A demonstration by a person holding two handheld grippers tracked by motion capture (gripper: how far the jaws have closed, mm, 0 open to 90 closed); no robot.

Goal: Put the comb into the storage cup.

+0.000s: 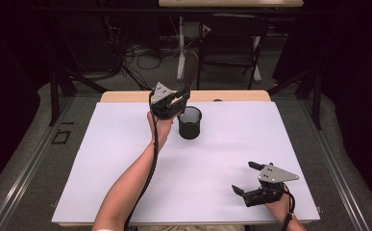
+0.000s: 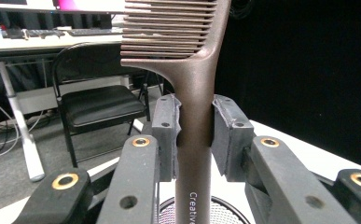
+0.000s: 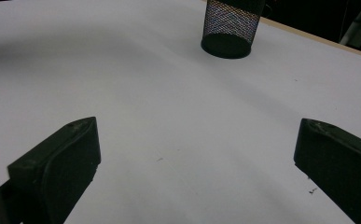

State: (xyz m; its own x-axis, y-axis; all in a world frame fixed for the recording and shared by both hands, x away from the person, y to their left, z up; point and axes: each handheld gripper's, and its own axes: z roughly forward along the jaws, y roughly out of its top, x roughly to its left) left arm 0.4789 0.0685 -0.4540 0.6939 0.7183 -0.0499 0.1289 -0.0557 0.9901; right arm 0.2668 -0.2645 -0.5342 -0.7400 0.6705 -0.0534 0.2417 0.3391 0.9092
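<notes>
Two grippers, one job: your left gripper clamps the brown comb by its handle, upright above the mesh cup. Pickup's done; lowering it in remains. Your right gripper rests wide apart, holding nothing.

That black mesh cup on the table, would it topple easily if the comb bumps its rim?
Probably, a little. The mesh cup looks thin-walled, so likely light, and it is taller than wide. Its flat base may resist a light knock. The comb, clamped in the left hand-held gripper, looks stiff.
</notes>
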